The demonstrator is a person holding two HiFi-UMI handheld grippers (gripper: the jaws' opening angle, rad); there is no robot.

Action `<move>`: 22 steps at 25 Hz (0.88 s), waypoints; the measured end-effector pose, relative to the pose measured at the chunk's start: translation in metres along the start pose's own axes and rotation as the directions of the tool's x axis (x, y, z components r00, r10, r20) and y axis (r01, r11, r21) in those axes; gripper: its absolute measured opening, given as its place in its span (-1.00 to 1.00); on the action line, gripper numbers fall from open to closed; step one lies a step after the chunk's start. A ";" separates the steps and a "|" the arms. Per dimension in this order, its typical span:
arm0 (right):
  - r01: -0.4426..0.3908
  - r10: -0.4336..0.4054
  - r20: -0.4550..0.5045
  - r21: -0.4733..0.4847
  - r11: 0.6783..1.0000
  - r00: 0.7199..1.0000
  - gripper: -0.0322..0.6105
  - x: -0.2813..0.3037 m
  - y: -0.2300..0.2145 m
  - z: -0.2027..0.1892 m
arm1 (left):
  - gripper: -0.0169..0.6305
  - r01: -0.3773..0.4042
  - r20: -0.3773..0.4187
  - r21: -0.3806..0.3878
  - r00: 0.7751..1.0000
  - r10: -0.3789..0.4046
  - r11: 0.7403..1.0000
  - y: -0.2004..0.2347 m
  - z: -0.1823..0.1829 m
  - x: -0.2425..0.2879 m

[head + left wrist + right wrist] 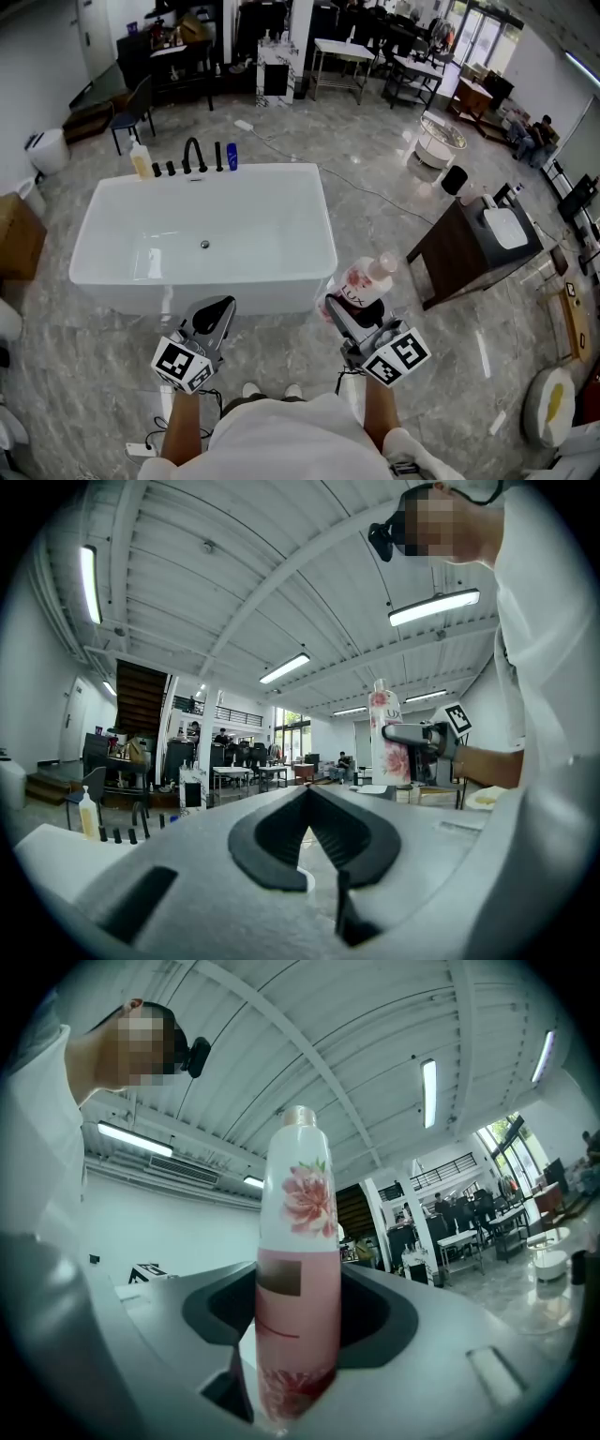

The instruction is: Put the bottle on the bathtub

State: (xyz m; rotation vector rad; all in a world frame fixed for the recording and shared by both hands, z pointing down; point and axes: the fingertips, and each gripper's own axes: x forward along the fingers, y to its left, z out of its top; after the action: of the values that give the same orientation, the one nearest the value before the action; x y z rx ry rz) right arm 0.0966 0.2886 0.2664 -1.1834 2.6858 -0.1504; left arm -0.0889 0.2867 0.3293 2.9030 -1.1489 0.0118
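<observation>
A pink bottle (pixel 367 279) with a flower print and a white upper half stands upright in my right gripper (pixel 349 314), which is shut on its lower body. In the right gripper view the bottle (pixel 298 1269) fills the space between the jaws of the right gripper (pixel 298 1312). The white bathtub (pixel 323 225) lies just ahead and to the left of the bottle, which is held off its near right corner. My left gripper (pixel 217 314) hovers at the tub's near wall, shut and holding nothing. The left gripper view shows its own jaws (pixel 307 794) meeting, with the bottle (pixel 387 738) beyond on the right.
On the tub's far rim stand a yellow soap bottle (pixel 141 161), a black faucet (pixel 194 155) and a blue bottle (pixel 232 156). A dark wooden cabinet (pixel 459 253) with a white basin is to the right. A cardboard box (pixel 19 234) sits at the left.
</observation>
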 end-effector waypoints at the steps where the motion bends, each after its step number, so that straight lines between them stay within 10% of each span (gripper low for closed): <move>1: -0.002 0.002 -0.003 -0.005 1.000 1.000 -0.14 -0.002 0.001 0.000 | -0.95 0.000 0.001 -0.005 1.000 0.000 1.000 -0.002 -0.001 0.000; 22: -0.074 0.074 0.006 0.002 0.997 0.997 -0.14 -0.004 0.011 0.000 | -0.95 -0.015 -0.005 0.017 1.000 0.015 1.000 -0.009 0.001 -0.002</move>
State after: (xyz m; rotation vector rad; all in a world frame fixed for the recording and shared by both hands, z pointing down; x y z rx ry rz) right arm 0.0915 0.2992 0.2648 -1.0797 2.7193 -0.1389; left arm -0.0838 0.2945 0.3276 2.9071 -1.1761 0.0293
